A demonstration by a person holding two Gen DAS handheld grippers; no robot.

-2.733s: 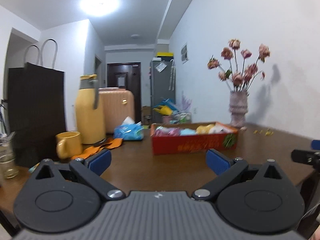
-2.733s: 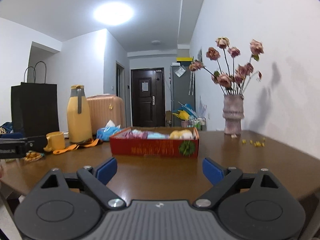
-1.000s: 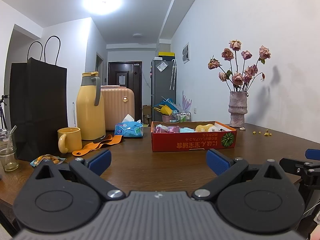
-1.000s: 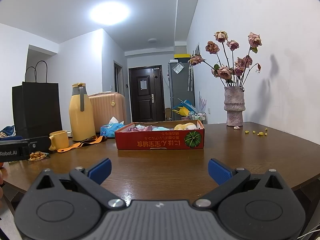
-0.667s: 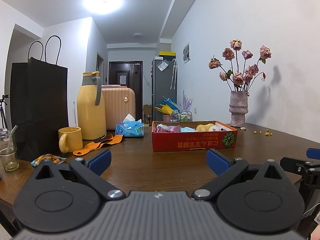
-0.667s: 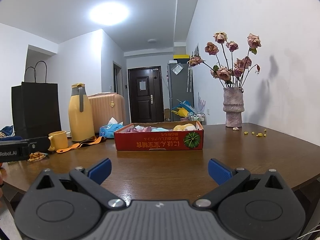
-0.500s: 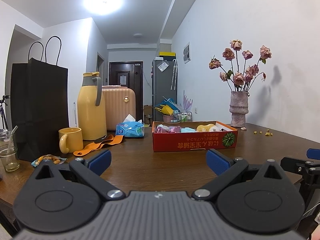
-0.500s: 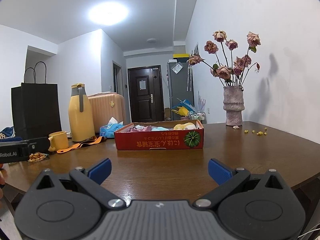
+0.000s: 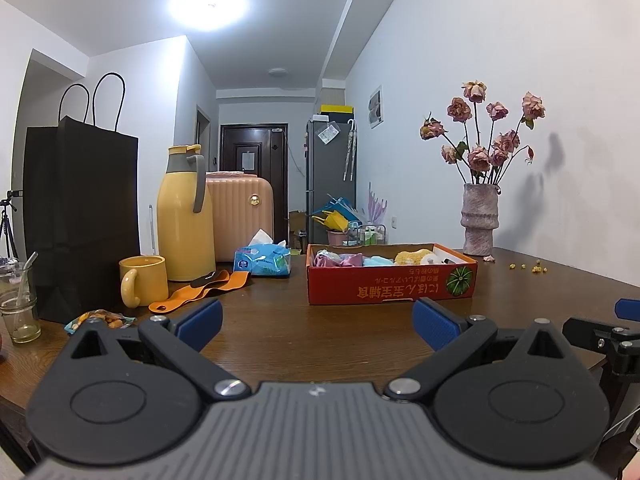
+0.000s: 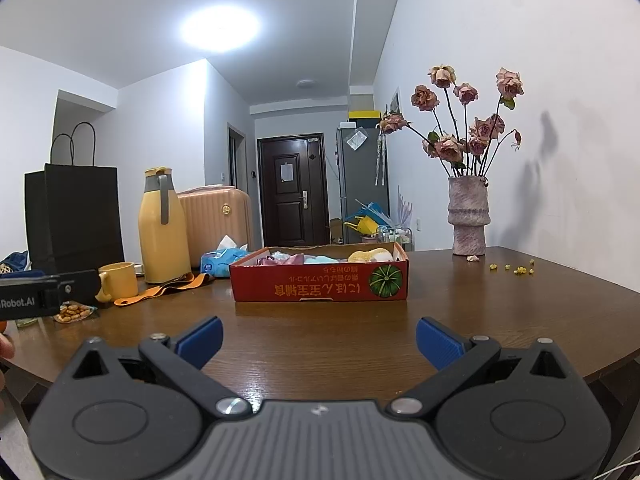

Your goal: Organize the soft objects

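Note:
A shallow red cardboard box [image 9: 392,286] [image 10: 320,284] stands on the brown table. It holds several soft items: pink [image 9: 340,259], light blue [image 9: 376,261] and yellow [image 9: 412,257] pieces. My left gripper [image 9: 318,322] is open and empty, held above the near table edge, well short of the box. My right gripper [image 10: 319,338] is open and empty, also short of the box. The right gripper's side shows at the right edge of the left wrist view [image 9: 600,332].
At the left stand a black paper bag [image 9: 80,220], a yellow thermos [image 9: 186,216], a yellow mug [image 9: 144,286], an orange strap [image 9: 200,290], a snack packet [image 9: 102,320], a glass [image 9: 18,308] and a tissue pack [image 9: 262,262]. A vase of dried roses [image 9: 480,216] stands at the back right.
Both grippers have risen slightly and levelled compared with 2.7 s ago. Over the last second almost nothing has moved.

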